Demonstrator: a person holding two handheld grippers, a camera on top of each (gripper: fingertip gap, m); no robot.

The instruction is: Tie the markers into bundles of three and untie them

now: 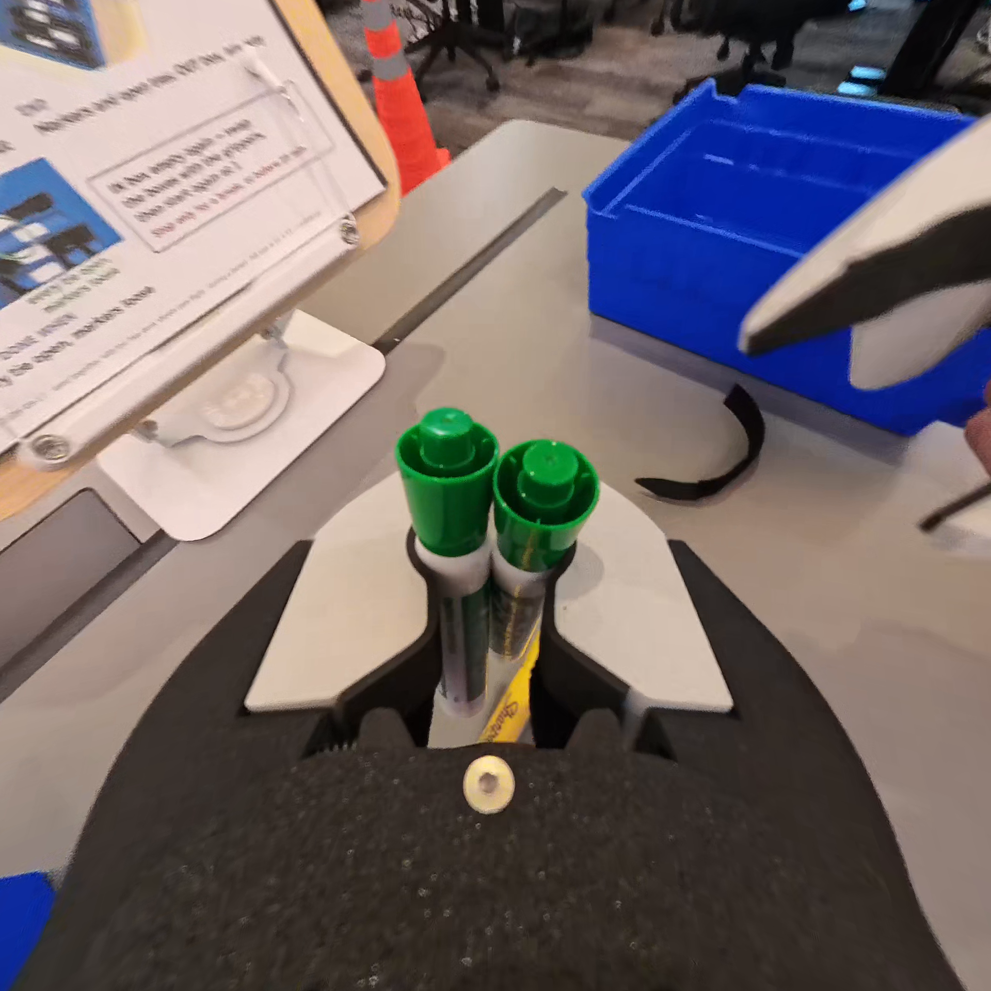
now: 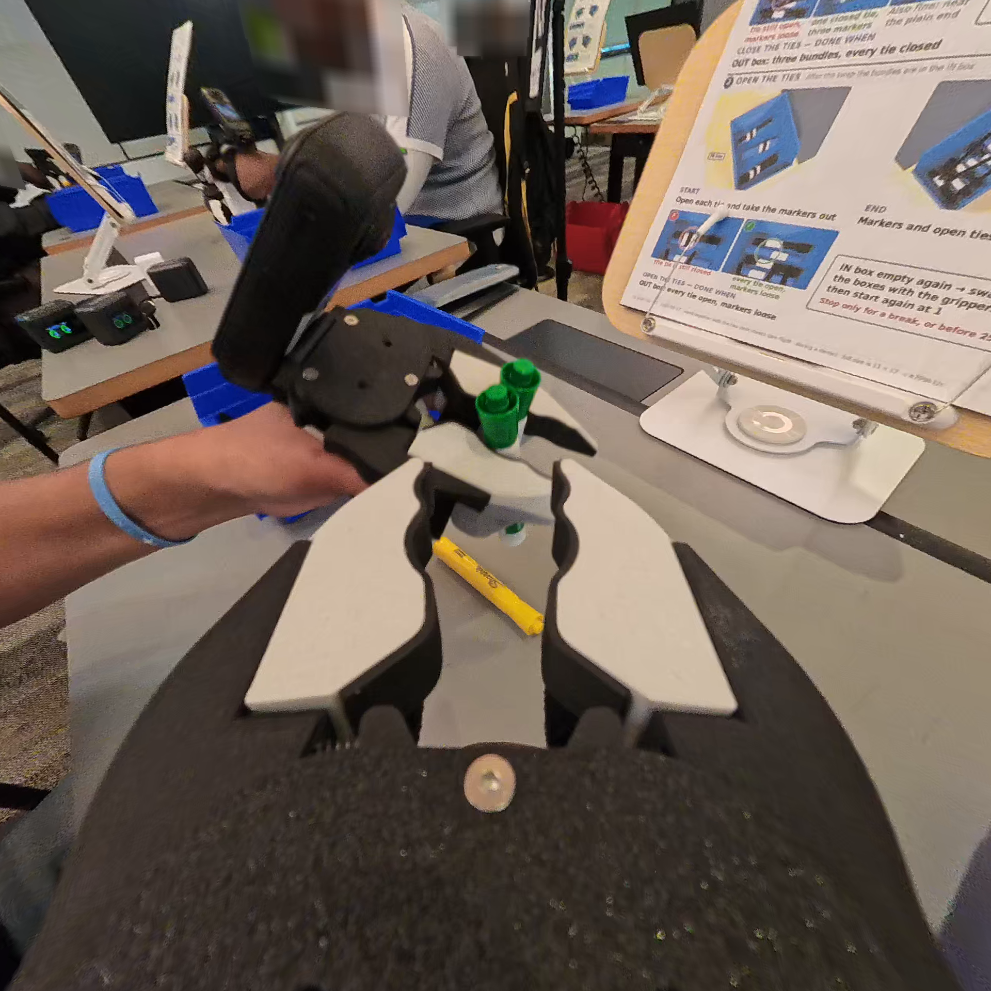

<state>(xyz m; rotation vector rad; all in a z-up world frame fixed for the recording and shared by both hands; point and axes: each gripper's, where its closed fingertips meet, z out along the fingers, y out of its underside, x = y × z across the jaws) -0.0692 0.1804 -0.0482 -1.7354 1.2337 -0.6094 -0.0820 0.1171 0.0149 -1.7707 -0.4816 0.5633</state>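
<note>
Pinching two green markers upright, left tongs; right tongs agape.

Printed writing on the instruction sheet (white, on a stand), brand script on the yellow marker

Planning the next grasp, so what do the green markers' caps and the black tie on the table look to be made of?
Green marker caps: smooth moulded plastic, slightly glossy, with crisp stepped rims. Black tie: a thin, flat matte strip lying in a loose curve on the table, probably soft fabric or hook-and-loop, though too blurred to be sure.
</note>
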